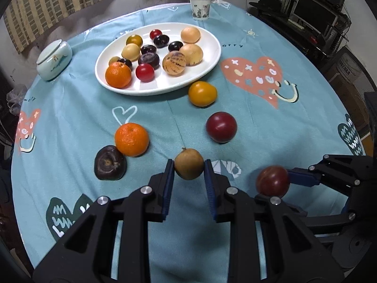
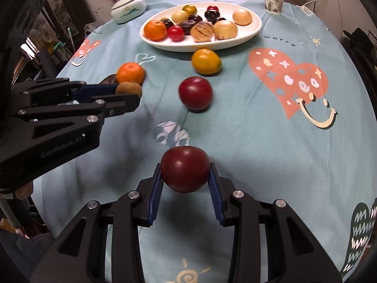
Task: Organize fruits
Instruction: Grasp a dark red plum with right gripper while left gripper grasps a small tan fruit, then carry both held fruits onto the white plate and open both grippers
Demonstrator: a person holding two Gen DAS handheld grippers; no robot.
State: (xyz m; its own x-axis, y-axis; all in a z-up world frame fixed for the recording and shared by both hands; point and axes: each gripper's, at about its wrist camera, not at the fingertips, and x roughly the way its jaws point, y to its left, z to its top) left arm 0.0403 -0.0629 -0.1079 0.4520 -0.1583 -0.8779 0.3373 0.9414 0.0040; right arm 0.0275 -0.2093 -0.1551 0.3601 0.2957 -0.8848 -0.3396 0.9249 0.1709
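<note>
My left gripper (image 1: 189, 168) is shut on a small brown fruit (image 1: 189, 167), held just above the cloth; it also shows in the right wrist view (image 2: 129, 89). My right gripper (image 2: 185, 172) is shut on a dark red plum (image 2: 185, 168), seen in the left wrist view (image 1: 272, 181) too. A white oval plate (image 1: 212, 54) at the back holds several fruits. Loose on the cloth lie a yellow fruit (image 1: 202, 93), a red plum (image 1: 221, 126), an orange (image 1: 132, 139) and a dark purple fruit (image 1: 110, 163).
A paper cup (image 1: 199, 7) stands behind the plate and a pale lidded jar (image 1: 54, 57) at the back left. The round table has a blue patterned cloth (image 1: 271, 127). Dark shelving and a monitor (image 1: 313, 11) stand past the right edge.
</note>
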